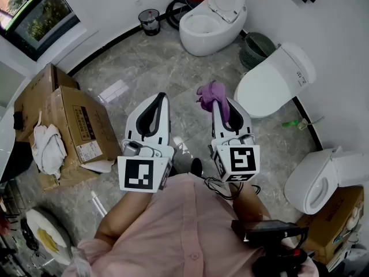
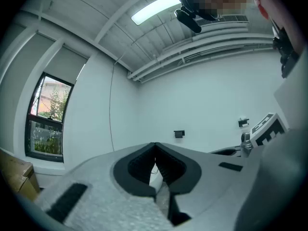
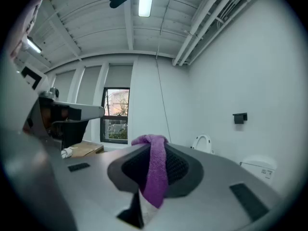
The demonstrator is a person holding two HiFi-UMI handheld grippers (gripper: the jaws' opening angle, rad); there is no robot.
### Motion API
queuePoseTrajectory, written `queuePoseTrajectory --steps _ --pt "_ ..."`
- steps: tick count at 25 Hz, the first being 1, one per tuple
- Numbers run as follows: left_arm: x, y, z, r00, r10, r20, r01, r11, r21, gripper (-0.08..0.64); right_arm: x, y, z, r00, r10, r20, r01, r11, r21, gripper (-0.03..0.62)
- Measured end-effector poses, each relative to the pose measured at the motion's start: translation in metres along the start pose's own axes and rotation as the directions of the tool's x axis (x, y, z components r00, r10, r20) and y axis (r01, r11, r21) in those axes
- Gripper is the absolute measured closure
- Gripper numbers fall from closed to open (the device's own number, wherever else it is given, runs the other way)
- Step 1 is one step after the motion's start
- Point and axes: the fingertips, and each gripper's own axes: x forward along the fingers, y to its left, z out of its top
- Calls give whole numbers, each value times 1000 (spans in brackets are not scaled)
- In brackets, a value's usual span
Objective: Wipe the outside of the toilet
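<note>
My right gripper (image 1: 216,99) is shut on a purple cloth (image 1: 212,92), which bunches out past the jaw tips; in the right gripper view the cloth (image 3: 155,170) hangs down between the closed jaws. My left gripper (image 1: 160,97) is shut and holds nothing (image 2: 154,146). Both grippers are held side by side above the grey marble floor. A white toilet with its lid shut (image 1: 275,79) stands to the right of the right gripper. Another toilet with the lid raised (image 1: 207,22) is farther ahead, and a third (image 1: 323,178) is at the right edge.
Open cardboard boxes (image 1: 66,126) with a white rag (image 1: 47,146) stand at the left. A green basket (image 1: 256,48) sits between two toilets, a small bin (image 1: 149,22) by the far wall. A green item (image 1: 293,123) lies by the right wall.
</note>
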Motion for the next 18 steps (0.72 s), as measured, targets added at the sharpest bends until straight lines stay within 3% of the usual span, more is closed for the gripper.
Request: queuePoseTrajectory --steps 5,18 --pt "4 -12 -5 1000 7 -26 -8 999 -32 552 -2 -9 -5 1000 9 -4 -9 1000 3 531" --pt "36 -33 -26 992 62 -108 -63 998 -3 552 17 -55 -13 998 64 9 -64 997 47 526"
